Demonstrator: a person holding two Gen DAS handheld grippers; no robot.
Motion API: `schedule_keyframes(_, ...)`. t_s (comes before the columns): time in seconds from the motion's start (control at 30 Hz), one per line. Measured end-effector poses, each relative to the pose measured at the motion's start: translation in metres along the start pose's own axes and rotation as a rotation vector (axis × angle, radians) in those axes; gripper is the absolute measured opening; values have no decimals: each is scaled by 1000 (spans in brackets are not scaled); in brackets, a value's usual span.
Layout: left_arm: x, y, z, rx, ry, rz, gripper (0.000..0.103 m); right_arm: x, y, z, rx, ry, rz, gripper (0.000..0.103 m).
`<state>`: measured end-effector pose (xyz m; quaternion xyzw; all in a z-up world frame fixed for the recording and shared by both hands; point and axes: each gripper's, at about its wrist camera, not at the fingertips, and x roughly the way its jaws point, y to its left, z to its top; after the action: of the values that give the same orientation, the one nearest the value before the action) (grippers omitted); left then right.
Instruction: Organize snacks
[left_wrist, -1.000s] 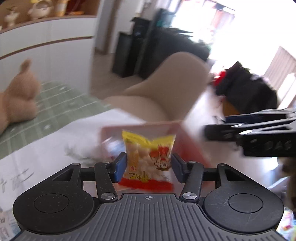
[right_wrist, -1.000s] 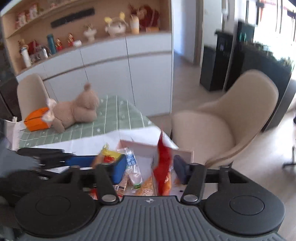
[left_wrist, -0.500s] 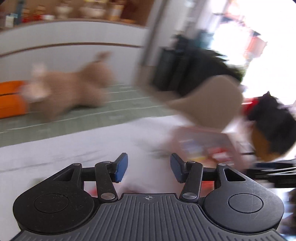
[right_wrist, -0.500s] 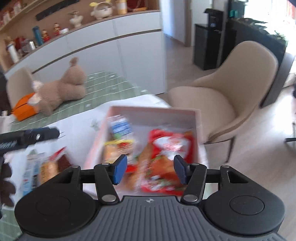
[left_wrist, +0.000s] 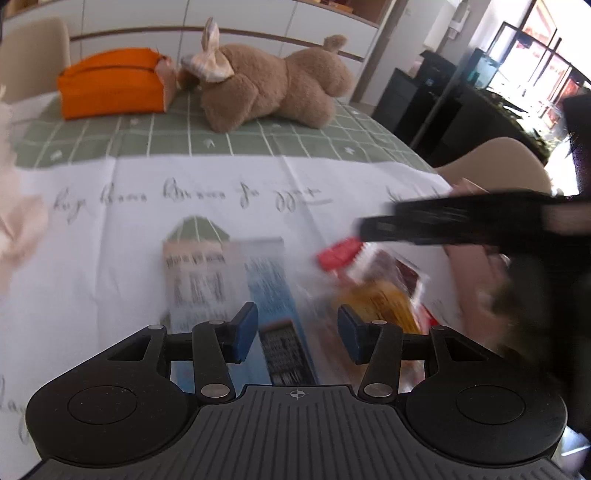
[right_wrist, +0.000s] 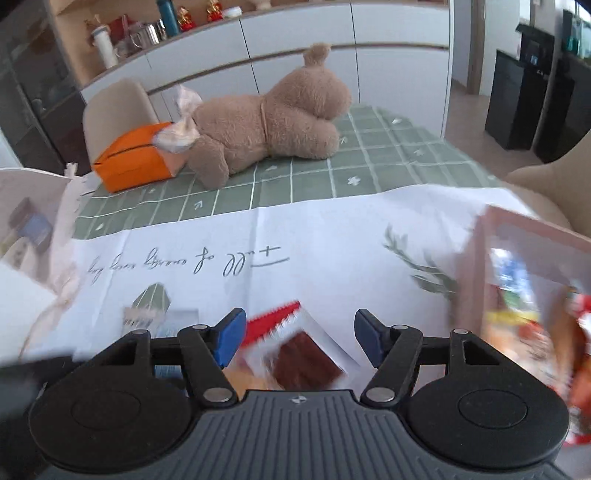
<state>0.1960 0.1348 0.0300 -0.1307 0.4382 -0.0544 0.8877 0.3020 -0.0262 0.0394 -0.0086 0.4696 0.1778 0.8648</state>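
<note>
Snacks, loose lot, on the white printed paper sheet over the green checked tablecloth:

Item 1: blue-and-white packet, flat on the sheet, lengthwise toward my left gripper. I see the jaws apart and closing, the packet's near end lying between and below them; the blue pads are not pressing on it.

Item 2: packet with a red serrated edge, white border and brown picture, just right of item 1. In the right wrist view it lies between the tips of my right gripper; jaws apart and opening, no pad on it. From the left wrist view the same packet shows an orange-yellow part, with the right gripper's black fingers passing above it (blurred).

Item 3: pink box at the sheet's right edge, open top, several bright packets inside; contents too smeared for me to itemise.

Not part of the lot: brown plush toy lying on its side on the tablecloth, its head against an orange tissue box; beige chair behind the table; white cabinets along the wall, small ornaments on the shelf above.
</note>
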Motion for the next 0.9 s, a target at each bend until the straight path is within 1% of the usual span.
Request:
schedule_keyframes(0.03, -4, 0, -4, -10, -3, -1, 53, 12, 3, 2, -7, 27, -4, 59)
schedule_keyframes(0.07, -4, 0, -6, -25, -7, 0, 53, 18, 6, 0, -19, 53, -1, 45)
schedule_keyframes(0.1, -7, 0, -9, -45, -12, -4, 53, 21, 7, -3, -35, 74, 6, 40)
schedule_keyframes(0.13, -8, 2, -12, -65, -14, -13, 53, 17, 12, -10, -64, 64, 6, 39)
schedule_keyframes(0.2, -11, 3, -20, -87, -21, -29, 53, 7, 18, -24, -109, 72, 39, 36)
schedule_keyframes(0.23, -13, 1, -24, -86, -21, -44, 53, 0, 20, -32, -121, 75, 48, 36)
schedule_keyframes(0.3, -15, -5, -33, -67, 5, -89, 53, -16, 19, -53, -133, 79, 62, 36)
schedule_keyframes(0.33, -17, -13, -38, -26, 21, -105, 53, -25, 15, -65, -128, 76, 65, 35)
schedule_keyframes(0.4, -18, -28, -48, 26, 48, -119, 53, -45, 1, -86, -84, 72, 81, 35)
schedule_keyframes(0.43, -19, -34, -54, 30, 59, -141, 53, -55, -11, -99, -51, 73, 90, 35)
schedule_keyframes(0.5, -24, -42, -64, 35, 68, -166, 53, -68, -30, -121, 4, 71, 80, 35)
schedule_keyframes(0.53, -28, -47, -69, 51, 67, -164, 53, -78, -42, -134, 30, 60, 71, 35)
schedule_keyframes(0.6, -37, -55, -77, 96, 67, -149, 53, -93, -57, -152, 45, 45, 19, 35)
schedule_keyframes(0.67, -48, -64, -83, 160, 79, -136, 53, -104, -67, -163, 46, 39, -28, 35)
schedule_keyframes(0.7, -53, -70, -87, 196, 92, -135, 53, -109, -71, -167, 44, 34, -38, 35)
schedule_keyframes(0.8, -60, -83, -98, 286, 120, -133, 54, -117, -77, -170, 33, 16, -32, 36)
schedule_keyframes(0.87, -61, -91, -107, 319, 120, -112, 59, -117, -72, -166, 21, -6, -19, 46)
schedule_keyframes(0.9, -60, -92, -108, 313, 121, -106, 60, -114, -66, -163, 14, -16, -12, 47)
